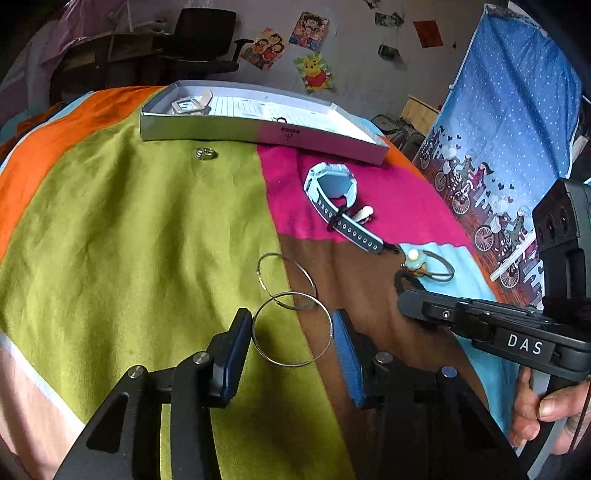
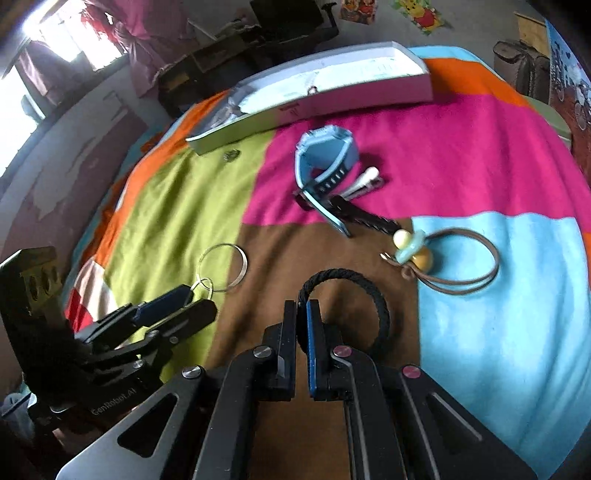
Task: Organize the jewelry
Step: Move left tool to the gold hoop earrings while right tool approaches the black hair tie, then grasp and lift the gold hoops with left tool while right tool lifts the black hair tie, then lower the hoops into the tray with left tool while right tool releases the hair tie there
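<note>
Both tongs are loaded. The left gripper (image 1: pixel 291 328) is clamped across a thin silver hoop (image 1: pixel 291 365), with 1 pad on each side of the ring, so the hoop lies flat-ish between the fingers. The right gripper (image 2: pixel 302 314) is clenched tight on the near-left edge of a black braided band (image 2: pixel 384 315), and the rest of the loop hangs out to the right of the tips.

My guess is the next move depends on the white box (image 1: pixel 258 131). It's straight ahead of both grippers at the far side of the blanket (image 1: pixel 129 221), with its long axis across the view. The left one looks a bit closer to the box's left end, where 1 pale watch (image 1: pixel 188 105) already lies. The right one would have to pass over the blue watch (image 2: pixel 325 147), which is on the pink patch just in front of the box.

Also short of the box are a 2nd hoop (image 1: pixel 286 254) overlapping the gripped one, a small ring (image 1: pixel 205 152) right by the box's front wall, and a beaded cord bracelet (image 2: pixel 461 290) off toward the box's right end.

The surface is a soft, wrinkly patchwork blanket. The room behind the box has an office chair (image 1: pixel 203 33) and cartoon posters (image 1: pixel 314 72).
</note>
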Demonstrator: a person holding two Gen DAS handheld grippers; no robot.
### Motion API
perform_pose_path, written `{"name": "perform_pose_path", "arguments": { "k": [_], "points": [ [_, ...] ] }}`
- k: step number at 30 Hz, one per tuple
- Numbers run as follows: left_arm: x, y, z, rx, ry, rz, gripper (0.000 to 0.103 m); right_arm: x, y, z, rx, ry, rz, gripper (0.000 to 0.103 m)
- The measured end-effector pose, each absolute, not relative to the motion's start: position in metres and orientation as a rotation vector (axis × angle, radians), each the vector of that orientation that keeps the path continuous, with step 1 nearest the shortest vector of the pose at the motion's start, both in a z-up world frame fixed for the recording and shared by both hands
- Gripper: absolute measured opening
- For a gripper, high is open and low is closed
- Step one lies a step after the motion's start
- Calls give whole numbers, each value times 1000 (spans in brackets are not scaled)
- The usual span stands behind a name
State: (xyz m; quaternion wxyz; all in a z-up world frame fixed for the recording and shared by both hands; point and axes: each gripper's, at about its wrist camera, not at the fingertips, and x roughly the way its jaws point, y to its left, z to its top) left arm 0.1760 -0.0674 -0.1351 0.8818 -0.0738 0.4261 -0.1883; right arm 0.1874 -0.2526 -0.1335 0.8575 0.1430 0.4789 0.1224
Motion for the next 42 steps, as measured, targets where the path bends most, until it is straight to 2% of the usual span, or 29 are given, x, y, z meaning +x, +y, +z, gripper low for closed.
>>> {"name": "perform_pose_path", "arguments": {
  "k": [9,19,28,36,42],
  "points": [
    [180,-64,-118,-171,838,-399,43,182,-255,-116,299,931,292,4],
    [223,-55,-68,-228,773,-432,43,196,-263,-71,296,786,328,4],
    [327,-56,-32,-221,696,-425,43,307,-267,-38,240,702,317,4],
    [415,-64,-71,-225,755,-408,43,402,-264,-66,245,784,294,4],
    [431,-70,-94,-206,793,-395,43,431,-261,-91,217,858,272,5]
  ]
}}
